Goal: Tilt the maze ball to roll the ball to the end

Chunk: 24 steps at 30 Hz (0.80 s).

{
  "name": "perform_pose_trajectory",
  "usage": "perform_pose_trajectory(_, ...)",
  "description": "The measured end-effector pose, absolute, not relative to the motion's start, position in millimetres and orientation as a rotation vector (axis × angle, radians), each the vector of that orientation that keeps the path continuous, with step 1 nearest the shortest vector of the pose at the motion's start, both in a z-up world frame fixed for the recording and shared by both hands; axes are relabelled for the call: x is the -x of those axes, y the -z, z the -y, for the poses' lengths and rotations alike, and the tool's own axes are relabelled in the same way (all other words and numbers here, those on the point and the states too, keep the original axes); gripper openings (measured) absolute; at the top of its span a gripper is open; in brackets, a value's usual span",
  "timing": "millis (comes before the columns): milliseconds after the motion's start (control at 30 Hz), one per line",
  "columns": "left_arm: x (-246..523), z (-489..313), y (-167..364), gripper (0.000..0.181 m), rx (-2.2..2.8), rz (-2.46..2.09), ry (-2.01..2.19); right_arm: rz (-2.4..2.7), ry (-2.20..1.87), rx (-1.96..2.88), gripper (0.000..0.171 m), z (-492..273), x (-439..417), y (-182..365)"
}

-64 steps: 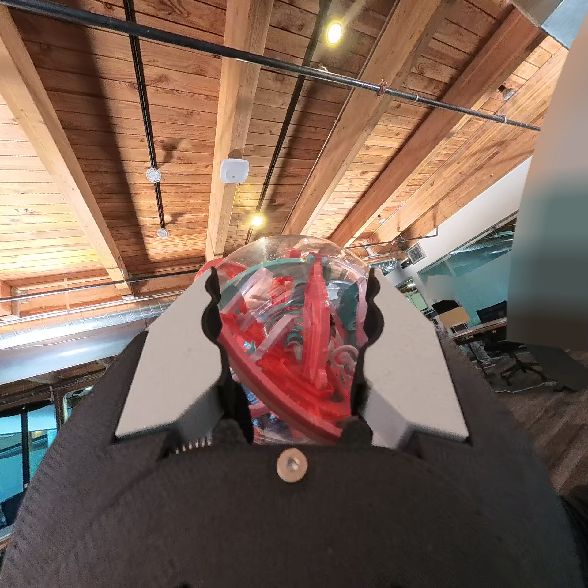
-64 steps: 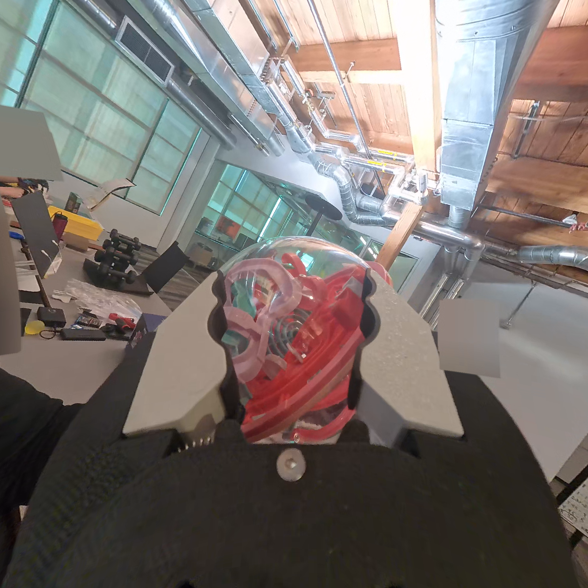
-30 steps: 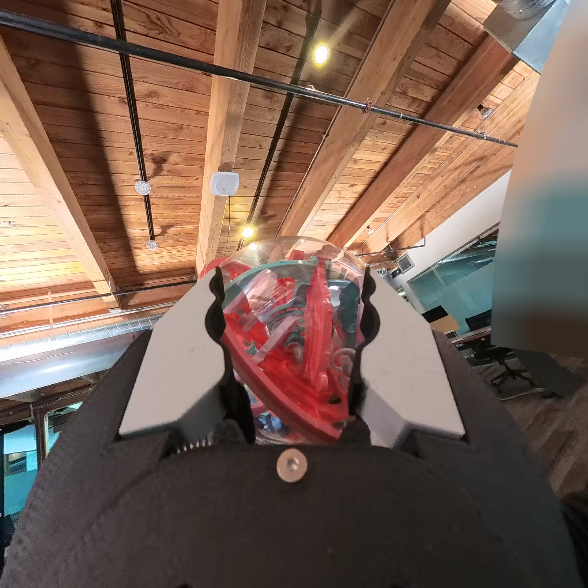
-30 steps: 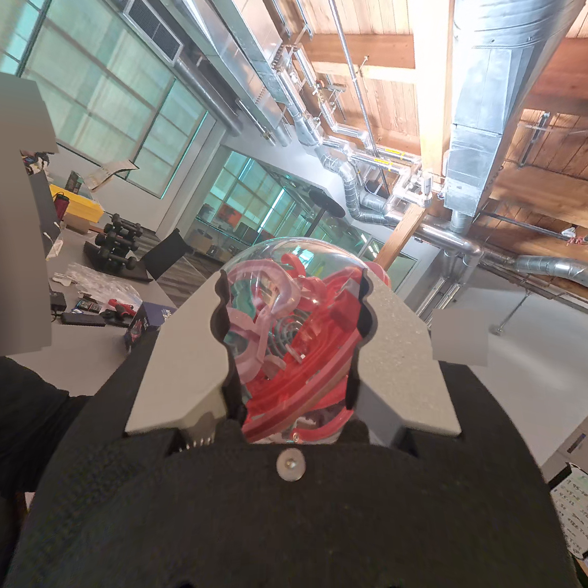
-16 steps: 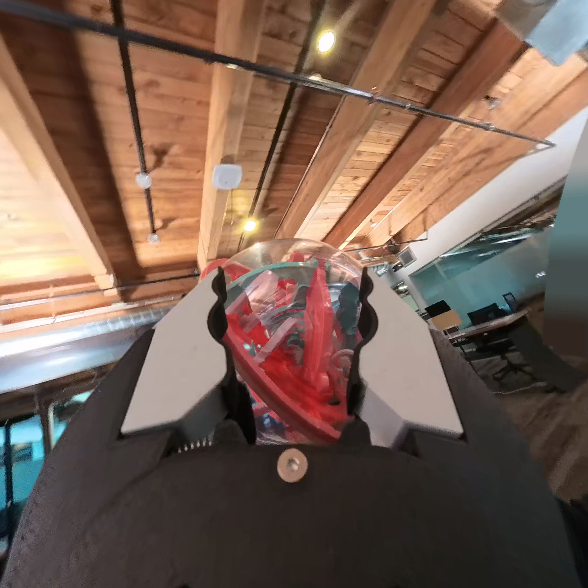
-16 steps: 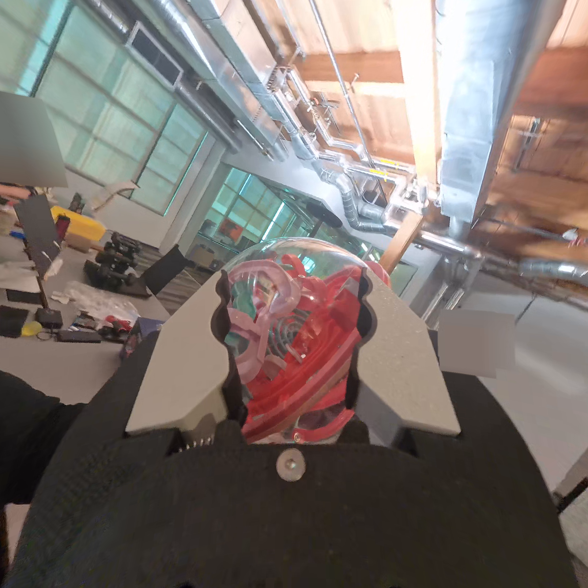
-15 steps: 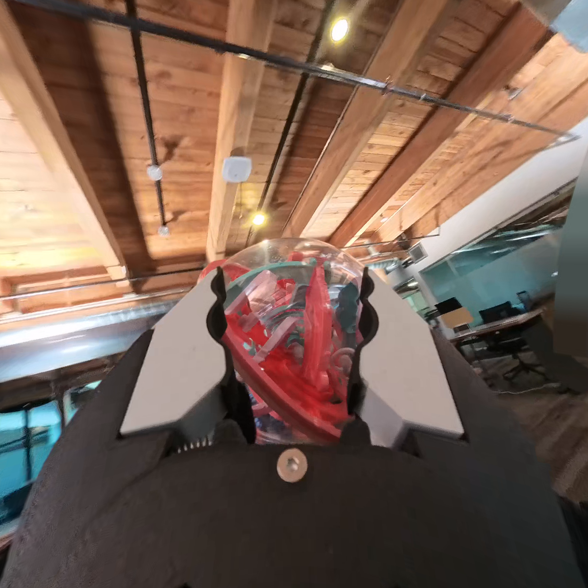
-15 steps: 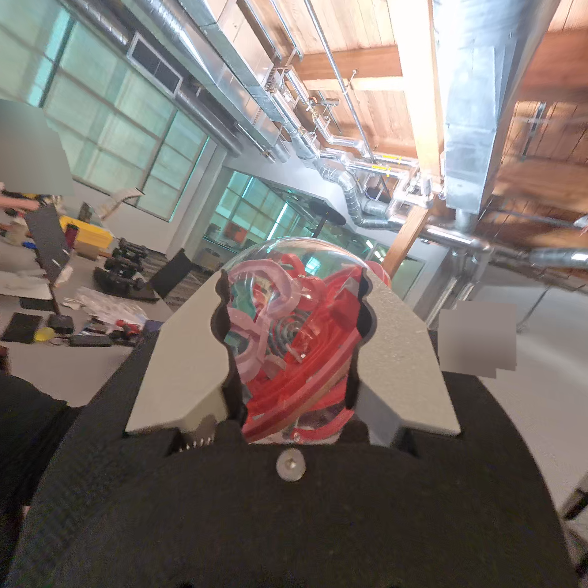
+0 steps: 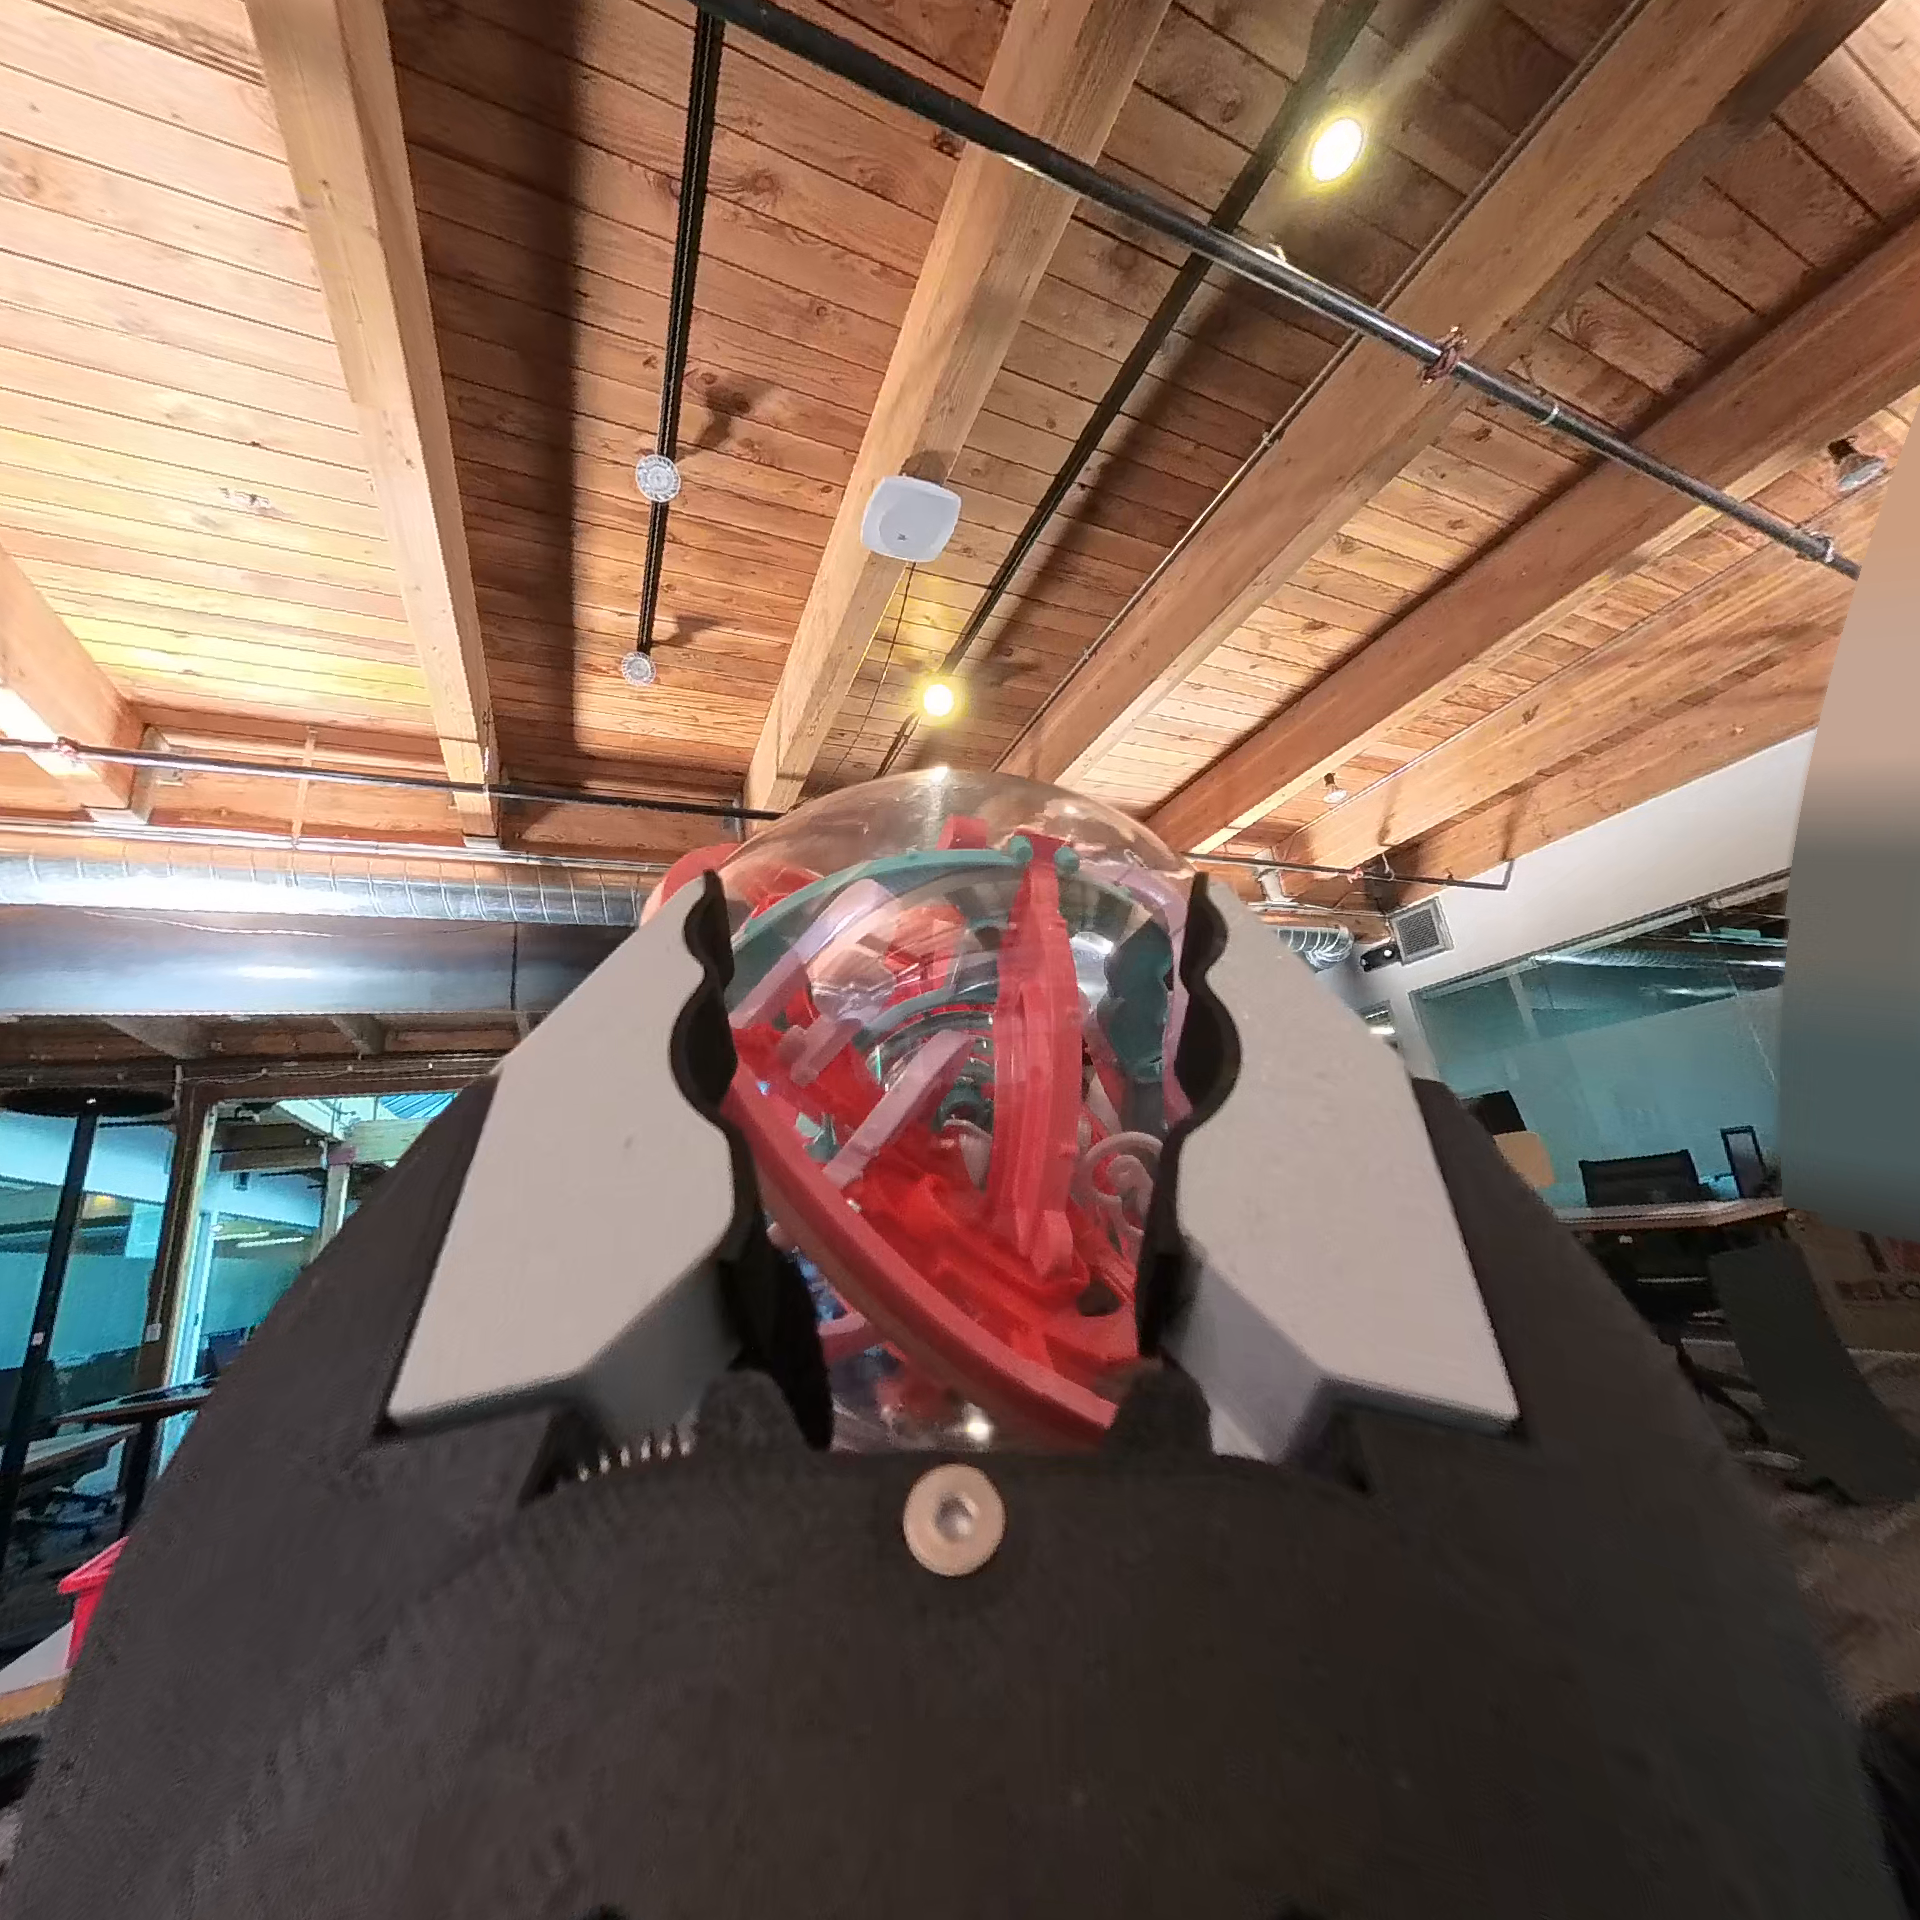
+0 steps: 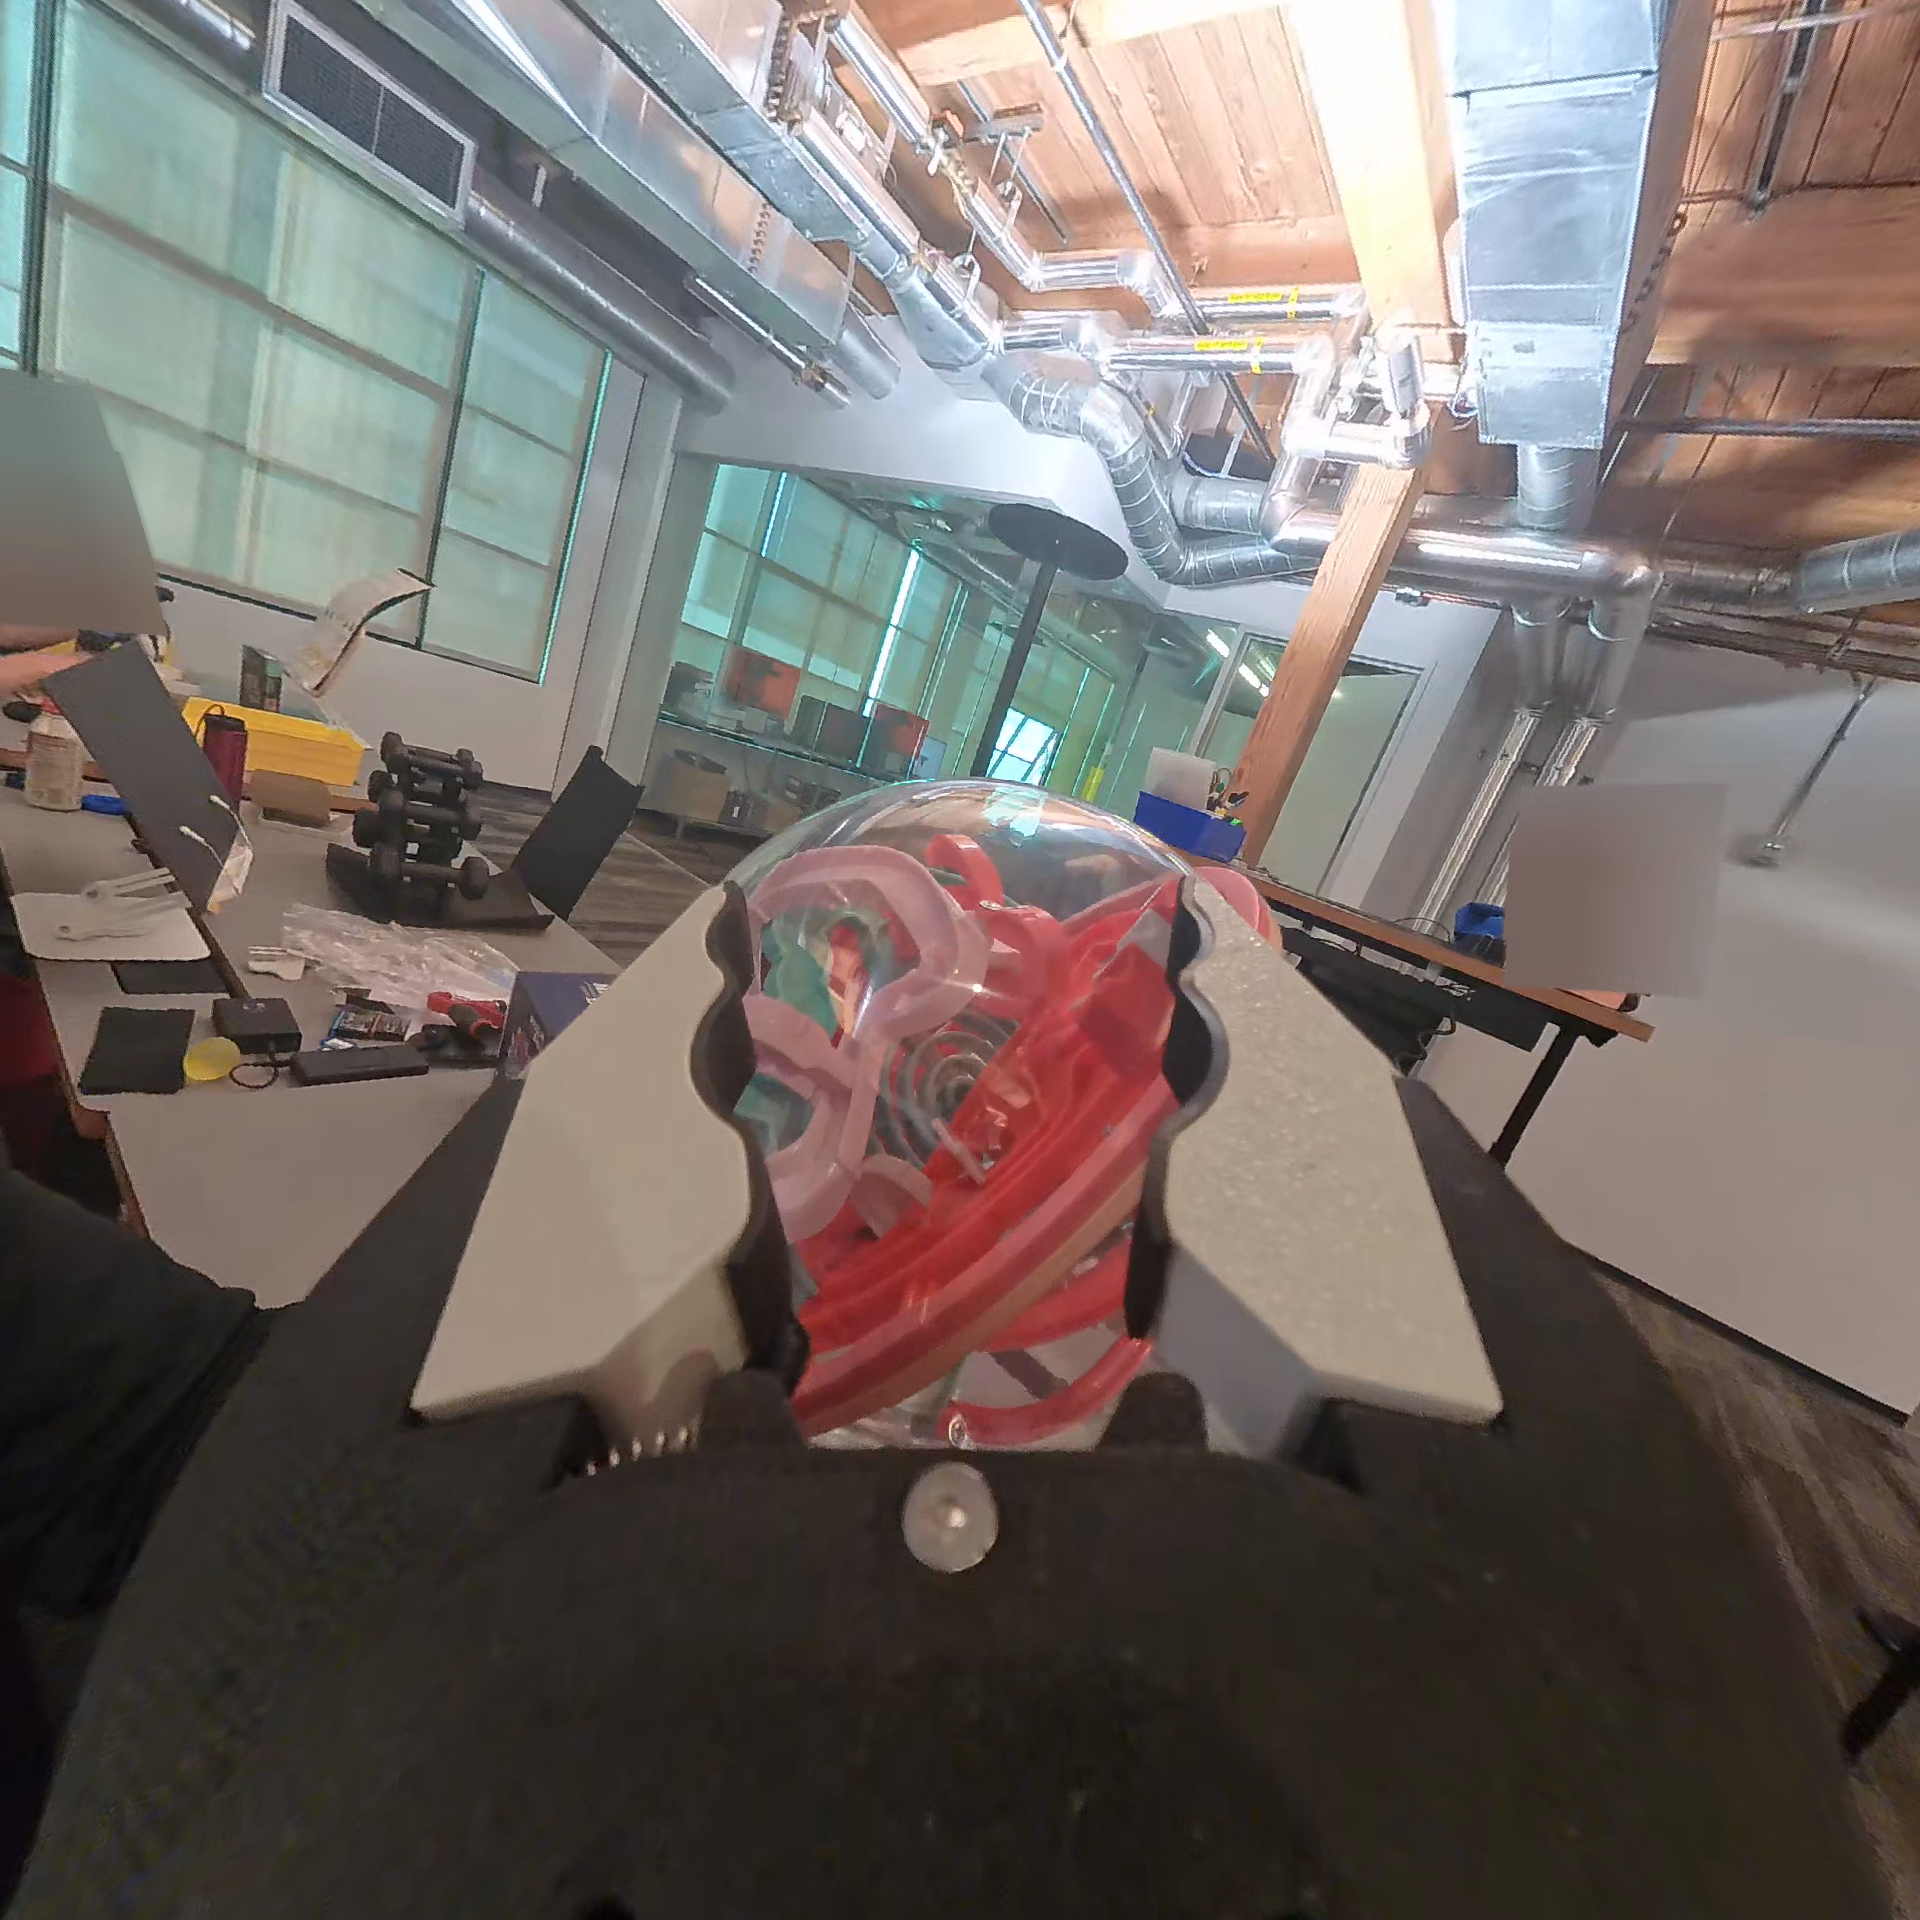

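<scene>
Two grips: your left gripper (image 9: pixel 951 1039) and right gripper (image 10: pixel 961 1049) have their jaws clamped on the clear plastic maze ball with red, teal and pink tracks (image 9: pixel 966 1091), for steady tilting.
Position: you hold it aloft, clear of the grey tabletop (image 10: pixel 260 1164).
Inner ball: too small to tell.

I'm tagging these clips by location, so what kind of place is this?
Probably an open-plan office or workshop in a converted industrial loft: exposed timber-beam ceiling, bare silver metal ventilation ducts, and a long grey worktable cluttered with small devices.
</scene>
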<state>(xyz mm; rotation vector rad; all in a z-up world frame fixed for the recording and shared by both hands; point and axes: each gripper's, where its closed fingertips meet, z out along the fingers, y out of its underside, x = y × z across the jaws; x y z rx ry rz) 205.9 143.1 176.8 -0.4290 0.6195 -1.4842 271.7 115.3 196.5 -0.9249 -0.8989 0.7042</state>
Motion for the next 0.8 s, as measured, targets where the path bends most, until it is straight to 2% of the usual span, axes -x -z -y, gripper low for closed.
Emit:
perform_pose_trajectory(133,-195.5,-114.9,-184.0,0.084,0.323,-0.651,1.452,0.971,-0.644,0.845,0.078,-80.4,-260.0,-205.3)
perform_pose_trajectory(267,-172.4,-34.1,-217.6,0.084,0.093,-0.758,1.335,1.092,-0.481,0.652,0.078,0.5,-237.0,-238.3)
perform_pose_trajectory(300,-171.2,-30.3,-230.6,0.083,0.052,-0.769,1.3,1.091,-0.478,0.64,0.077,-3.1,-238.3,-251.8)
perform_pose_trajectory(400,-189.0,-101.2,-256.8,0.08,0.139,-0.719,1.418,0.996,-0.531,0.785,0.078,-72.9,-257.8,-272.5)
perform_pose_trajectory(633,-201.9,-167.4,-155.3,0.08,0.413,-0.497,1.587,0.896,-0.683,1.036,0.077,-138.0,-268.5,-180.0)
perform_pose_trajectory(800,-204.0,-179.5,-131.8,0.081,0.482,-0.454,1.61,0.883,-0.708,1.098,0.077,-151.5,-269.2,-160.9)
